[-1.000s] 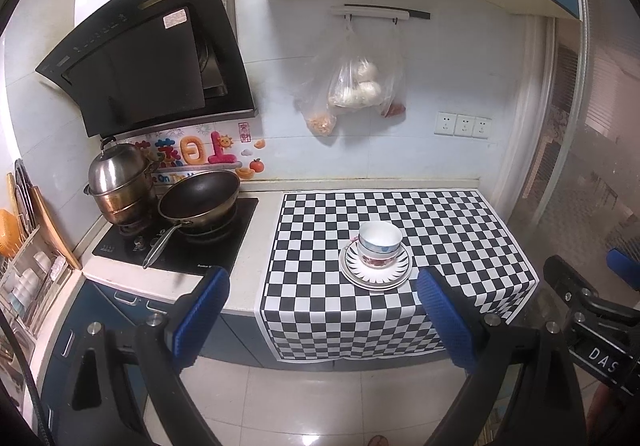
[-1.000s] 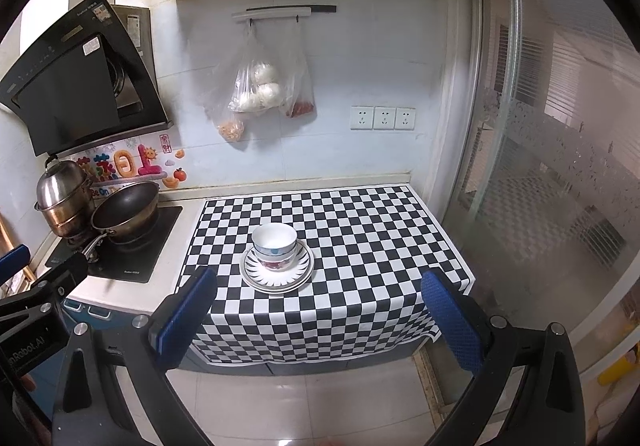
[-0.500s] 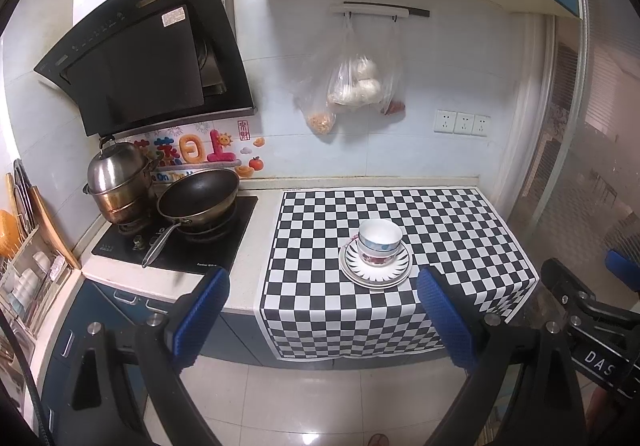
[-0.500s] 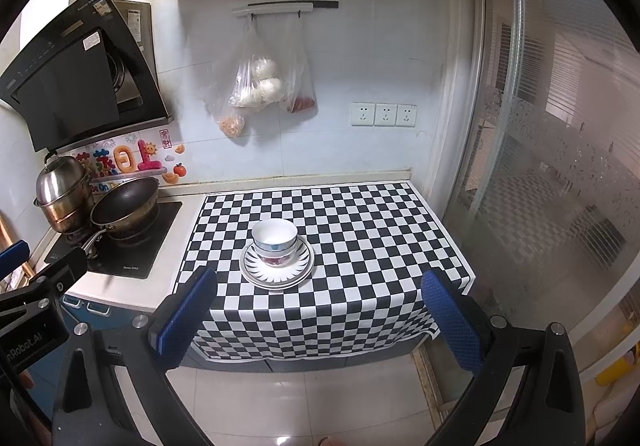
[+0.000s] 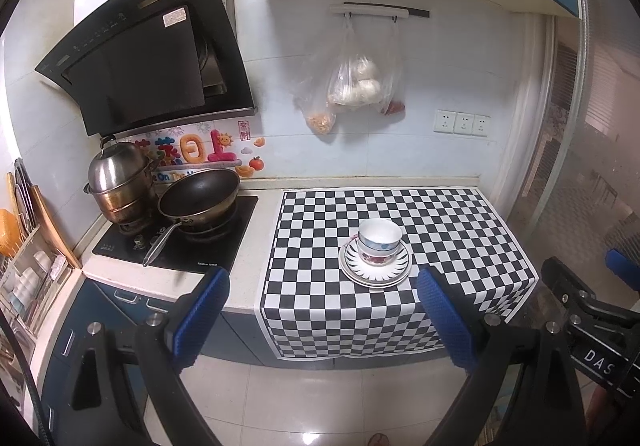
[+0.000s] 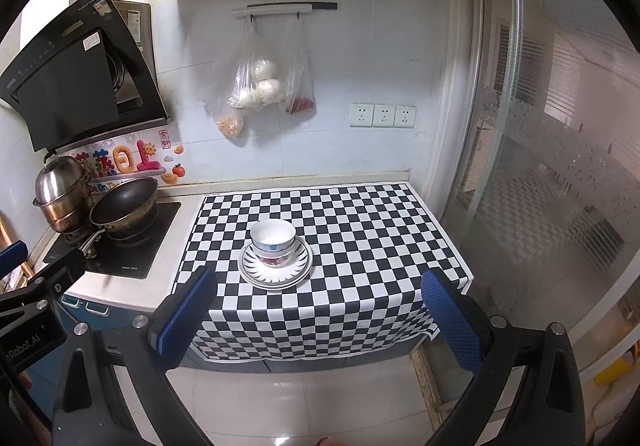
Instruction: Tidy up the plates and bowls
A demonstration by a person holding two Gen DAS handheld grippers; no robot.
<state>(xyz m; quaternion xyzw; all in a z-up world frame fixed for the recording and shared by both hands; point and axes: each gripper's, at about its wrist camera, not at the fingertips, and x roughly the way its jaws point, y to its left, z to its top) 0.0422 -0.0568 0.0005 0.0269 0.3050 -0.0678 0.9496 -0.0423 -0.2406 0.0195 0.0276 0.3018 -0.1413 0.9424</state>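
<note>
Two white bowls (image 5: 379, 240) are stacked on stacked white plates (image 5: 375, 273) with black rim marks, in the middle of the checkered cloth (image 5: 460, 230). The bowls (image 6: 273, 239) and plates (image 6: 275, 275) show the same way in the right wrist view. My left gripper (image 5: 322, 314) is open and empty, held back over the floor in front of the counter. My right gripper (image 6: 318, 322) is open and empty too, also back from the counter edge. Each gripper shows at the edge of the other's view.
A black wok (image 5: 199, 199) and a steel pot (image 5: 118, 184) sit on the hob at the left. A dish rack (image 5: 28, 278) stands at the far left. Plastic bags (image 5: 356, 86) hang on the back wall. A glass door (image 6: 560, 166) is at the right.
Both grippers have stayed nearly still, with only a slight drift. The bowls and plates have not moved.
</note>
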